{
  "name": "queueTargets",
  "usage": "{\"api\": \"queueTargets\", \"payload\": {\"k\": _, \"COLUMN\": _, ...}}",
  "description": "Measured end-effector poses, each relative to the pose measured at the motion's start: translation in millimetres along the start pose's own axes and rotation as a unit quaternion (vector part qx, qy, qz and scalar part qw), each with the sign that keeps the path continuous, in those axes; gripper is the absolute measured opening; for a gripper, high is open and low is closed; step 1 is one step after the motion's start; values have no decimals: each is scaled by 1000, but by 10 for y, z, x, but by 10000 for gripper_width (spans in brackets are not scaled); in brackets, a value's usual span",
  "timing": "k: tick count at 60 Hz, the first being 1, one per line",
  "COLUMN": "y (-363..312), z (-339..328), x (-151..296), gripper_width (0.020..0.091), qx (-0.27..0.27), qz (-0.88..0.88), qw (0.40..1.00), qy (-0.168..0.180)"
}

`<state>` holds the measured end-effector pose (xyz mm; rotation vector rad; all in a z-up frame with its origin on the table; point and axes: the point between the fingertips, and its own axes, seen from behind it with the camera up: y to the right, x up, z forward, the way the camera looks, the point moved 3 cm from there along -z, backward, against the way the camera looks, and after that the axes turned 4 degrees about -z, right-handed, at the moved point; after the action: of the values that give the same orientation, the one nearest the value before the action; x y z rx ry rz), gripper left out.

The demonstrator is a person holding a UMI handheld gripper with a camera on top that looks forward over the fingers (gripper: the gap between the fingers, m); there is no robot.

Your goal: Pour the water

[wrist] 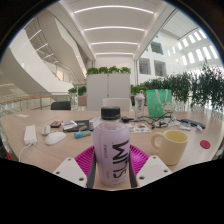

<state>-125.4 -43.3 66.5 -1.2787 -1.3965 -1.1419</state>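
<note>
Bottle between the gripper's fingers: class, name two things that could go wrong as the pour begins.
1. The bottle still wears its white cap; tipped now, no water would leave it.
2. The yellow mug stands apart, beside the right finger, among table clutter; swinging the bottle across might knock it or spill short.

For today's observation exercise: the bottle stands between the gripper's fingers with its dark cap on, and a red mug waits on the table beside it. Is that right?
One detail is wrong. In the gripper view the mug is pale yellow, not red. The bottle does stand between the gripper fingers, cap on, on the table.
</note>
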Motion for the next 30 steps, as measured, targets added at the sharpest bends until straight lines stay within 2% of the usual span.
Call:
{"api": "queueTargets", "payload": {"k": 6, "y": -19, "z": 39, "x": -7, "gripper_width": 417, "qx": 15, "qz": 22, "qw": 999, "qy": -29}}
{"api": "queueTargets", "payload": {"k": 7, "y": -49, "z": 40, "x": 3, "gripper_width": 397, "qx": 24, "qz": 24, "qw": 999, "qy": -37}}
{"api": "queueTargets", "payload": {"k": 12, "y": -273, "z": -5, "x": 94, "gripper_width": 391, "qx": 90, "qz": 37, "qw": 992, "qy": -80}}
{"api": "queueTargets", "payload": {"k": 16, "y": -334, "z": -12, "x": 456, "gripper_width": 392, "qx": 123, "qz": 94, "qw": 986, "qy": -68}}
{"api": "queueTargets", "payload": {"k": 17, "y": -329, "z": -29, "x": 578, "gripper_width": 372, "qx": 133, "qz": 116, "qw": 982, "qy": -64}}
{"api": "queueTargets", "payload": {"k": 18, "y": -314, "z": -43, "x": 707, "gripper_width": 392, "qx": 142, "qz": 141, "qw": 978, "qy": -58}}
{"api": "queueTargets", "payload": {"k": 22, "y": -189, "z": -8, "x": 1248, "gripper_width": 392, "qx": 158, "qz": 257, "qw": 952, "qy": -46}}
{"api": "queueTargets", "payload": {"k": 25, "y": 103, "z": 69, "x": 1332, "gripper_width": 392, "qx": 163, "qz": 352, "qw": 921, "qy": -37}}
{"api": "queueTargets", "payload": {"k": 30, "y": 385, "z": 170, "x": 1474, "gripper_width": 390, "qx": 151, "qz": 511, "qw": 845, "qy": -46}}
